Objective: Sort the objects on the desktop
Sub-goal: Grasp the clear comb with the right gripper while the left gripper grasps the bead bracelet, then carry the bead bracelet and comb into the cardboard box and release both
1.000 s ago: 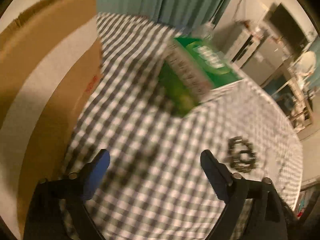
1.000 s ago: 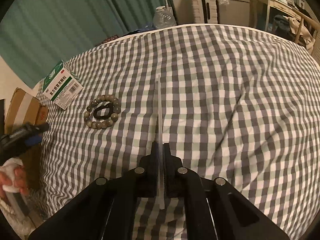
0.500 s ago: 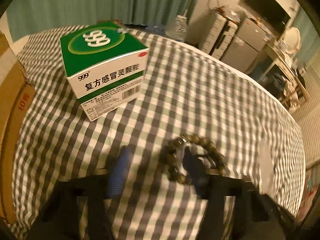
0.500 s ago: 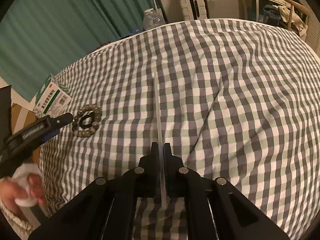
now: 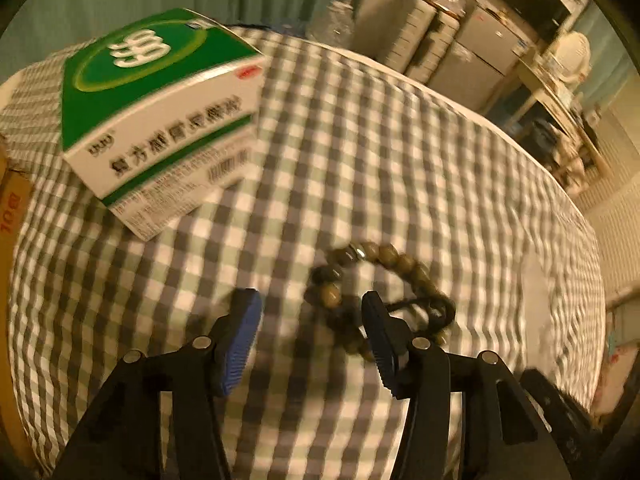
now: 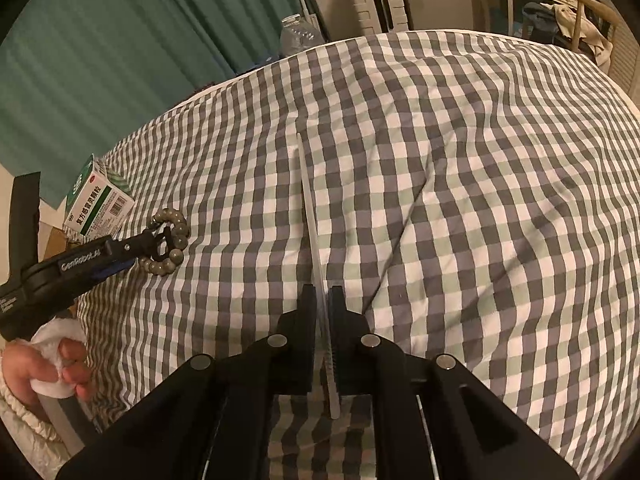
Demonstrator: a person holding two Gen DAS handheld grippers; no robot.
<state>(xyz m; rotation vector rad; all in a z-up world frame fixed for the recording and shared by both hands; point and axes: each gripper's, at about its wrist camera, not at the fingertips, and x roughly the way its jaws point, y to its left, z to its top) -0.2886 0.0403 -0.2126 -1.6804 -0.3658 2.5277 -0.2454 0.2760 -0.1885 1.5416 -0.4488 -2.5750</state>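
Left wrist view: bead bracelet [image 5: 380, 300] lying on checked cloth [image 5: 400, 160], straddled by left gripper [image 5: 312, 320], jaws just widened, parted; medicine box [image 5: 160, 112] seen behind. Clear ruler [image 6: 314, 232] clamped in right gripper [image 6: 320, 320]

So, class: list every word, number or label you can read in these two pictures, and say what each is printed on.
"999": green top of the medicine box.
Chinese product name and barcode on the box's white side: print is visible, but too blurred or small to quote.
"GenRobot.AI": side of the left gripper, small but legible.
Red print on the cardboard box: cut off at the edge, unreadable.
Clear ruler in the right gripper: no readable marks.
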